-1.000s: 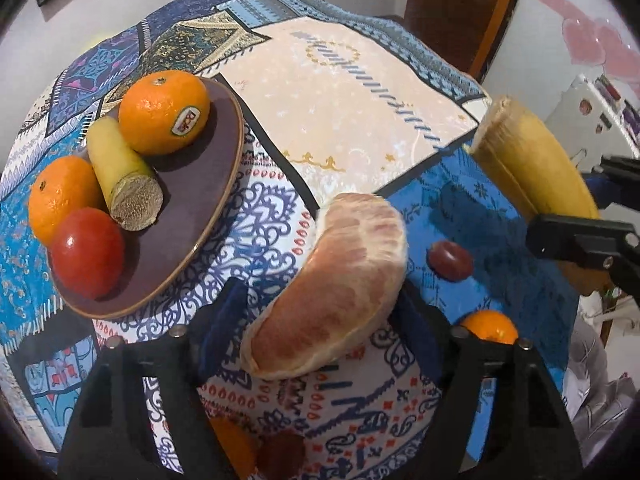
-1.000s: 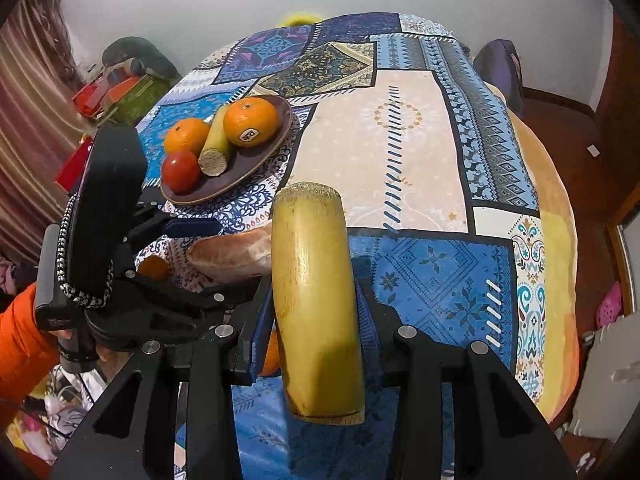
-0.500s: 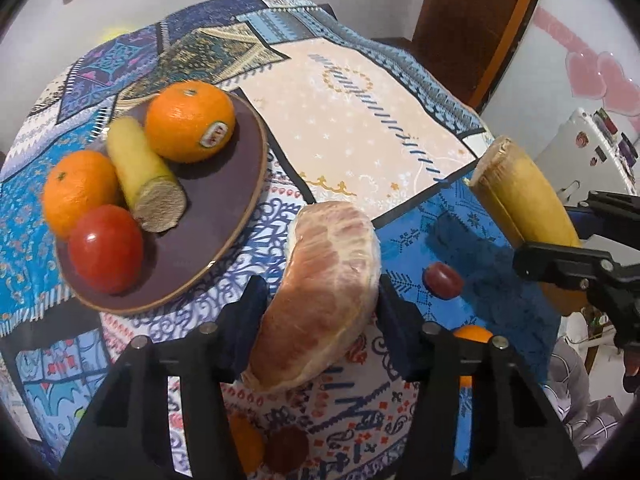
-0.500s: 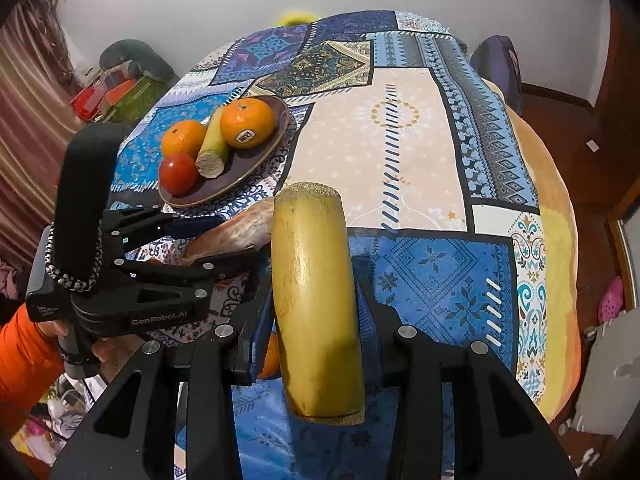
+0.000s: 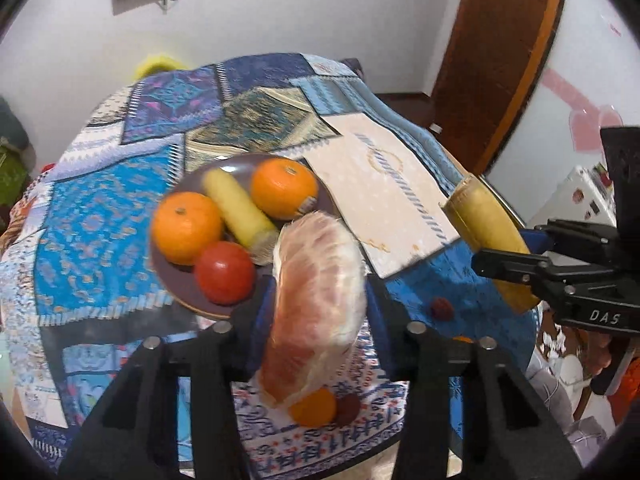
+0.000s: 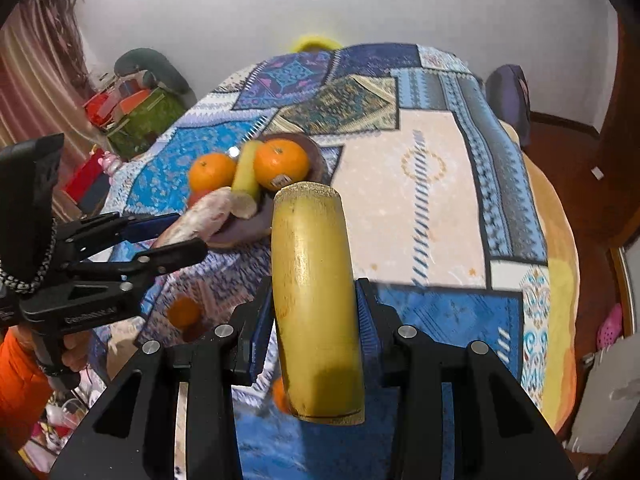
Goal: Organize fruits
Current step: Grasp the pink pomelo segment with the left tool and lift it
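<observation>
The left gripper [image 5: 320, 300] now sits higher and nearer the plate [image 5: 176, 280] than a second ago — its peeled pomelo segment [image 5: 316, 304] now overlaps the plate's near rim and hides the cut end of the small cane piece [image 5: 240, 208] in the left wrist view. In the right wrist view the segment tip now reaches over the plate edge, just beside the cane piece, where earlier it hung short of it. The right gripper [image 6: 316, 320] with its yellow cane section [image 6: 316, 300] also rides higher — more wall shows above the surface [image 6: 420, 200].
</observation>
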A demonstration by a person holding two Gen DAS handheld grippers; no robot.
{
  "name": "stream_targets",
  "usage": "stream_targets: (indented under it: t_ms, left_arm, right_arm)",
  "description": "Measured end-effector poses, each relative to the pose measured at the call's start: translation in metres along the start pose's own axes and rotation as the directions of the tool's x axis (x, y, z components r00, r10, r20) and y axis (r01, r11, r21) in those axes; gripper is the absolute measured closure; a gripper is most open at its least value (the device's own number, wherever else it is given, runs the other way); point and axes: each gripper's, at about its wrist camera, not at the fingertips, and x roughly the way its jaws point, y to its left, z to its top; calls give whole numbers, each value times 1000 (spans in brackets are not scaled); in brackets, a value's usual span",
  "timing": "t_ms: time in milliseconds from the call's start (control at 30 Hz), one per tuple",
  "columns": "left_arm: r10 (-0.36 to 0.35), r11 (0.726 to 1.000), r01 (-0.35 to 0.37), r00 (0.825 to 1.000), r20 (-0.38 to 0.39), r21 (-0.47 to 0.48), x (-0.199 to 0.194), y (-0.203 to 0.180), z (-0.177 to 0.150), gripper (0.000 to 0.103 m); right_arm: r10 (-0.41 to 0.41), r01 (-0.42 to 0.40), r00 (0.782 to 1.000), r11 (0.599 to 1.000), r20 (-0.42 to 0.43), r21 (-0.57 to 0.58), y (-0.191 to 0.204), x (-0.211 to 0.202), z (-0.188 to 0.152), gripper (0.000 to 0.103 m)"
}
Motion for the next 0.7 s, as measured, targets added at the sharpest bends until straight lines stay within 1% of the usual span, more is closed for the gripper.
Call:
stream_targets:
  t_ms: [33,67,133,200,267,333,400,467,500,533,567,700]
  left_arm:
    - [3,1000,-3,1000,5,-11,-4,5,3,77]
    - [12,1000,-12,1000,17,-20,-7,10,7,82]
    - [29,999,-28,999,28,-27,-11,20,12,88]
    - [27,998,-26,1000,15,-56,-9,30,15,88]
    - [-10,996,9,1000,-14,-83,-5,37,14,88]
    - [-10,996,8,1000,-29,-88,-3,39,8,87]
    - [-8,996,3,999,-54,-87,2,37,2,81]
    - [-23,996,17,997,-68,-91,6,33,-4,64]
    - [-21,996,15,997,-69,-86,7,30,-6,60]
    - [-16,997,11,997,-70,-74,9,26,-8,54]
    - [-15,998,10,997,-75,-65,12,23,-9,51]
    - [-24,999,21,992,-126,-25,31,7,-13,48]
  right_arm:
    - [6,-6,1000,1000,6,-3,3,1,5,67]
    - [10,-10,1000,1000,11,-6,5,2,7,67]
    - [18,-18,1000,1000,25,-16,11,6,16,67]
    - [23,-22,999,1000,30,-20,16,11,22,67]
    - [31,-31,999,999,27,-14,18,17,26,67]
    - [43,-42,999,999,26,-12,21,21,28,67]
    - [47,-47,999,999,24,-15,23,23,28,67]
    - [41,-40,999,999,19,-21,24,24,26,67]
    - [36,-35,999,999,15,-24,23,25,26,67]
    - [31,-30,999,999,11,-26,23,26,24,67]
    - [29,-28,1000,999,10,-26,22,25,24,67]
    - [26,-26,1000,1000,3,-8,15,24,19,67]
